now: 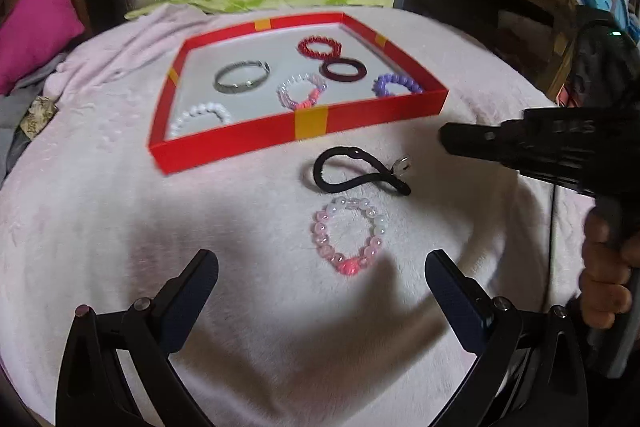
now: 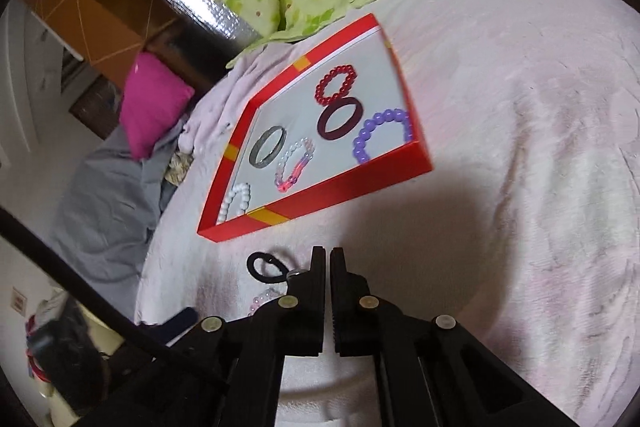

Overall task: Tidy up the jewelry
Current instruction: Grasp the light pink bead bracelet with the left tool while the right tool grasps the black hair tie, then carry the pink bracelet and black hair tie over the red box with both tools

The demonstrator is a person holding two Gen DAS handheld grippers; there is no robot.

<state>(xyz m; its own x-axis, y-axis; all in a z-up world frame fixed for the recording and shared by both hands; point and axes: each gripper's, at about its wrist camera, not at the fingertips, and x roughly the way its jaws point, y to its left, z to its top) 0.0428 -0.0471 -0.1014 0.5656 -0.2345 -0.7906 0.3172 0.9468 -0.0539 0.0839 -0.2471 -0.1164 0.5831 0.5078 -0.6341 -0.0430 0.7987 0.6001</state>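
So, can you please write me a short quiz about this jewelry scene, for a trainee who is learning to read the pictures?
1. True or false: the black hair tie lies inside the red tray.
2. How many pieces are in the tray? A) four B) six C) eight
3. Fill in: the left gripper is ___, and the right gripper is ___.

Key
1. False: it lies on the pink blanket in front of the tray, next to the pink bead bracelet.
2. B
3. open; shut, with nothing between its fingers.
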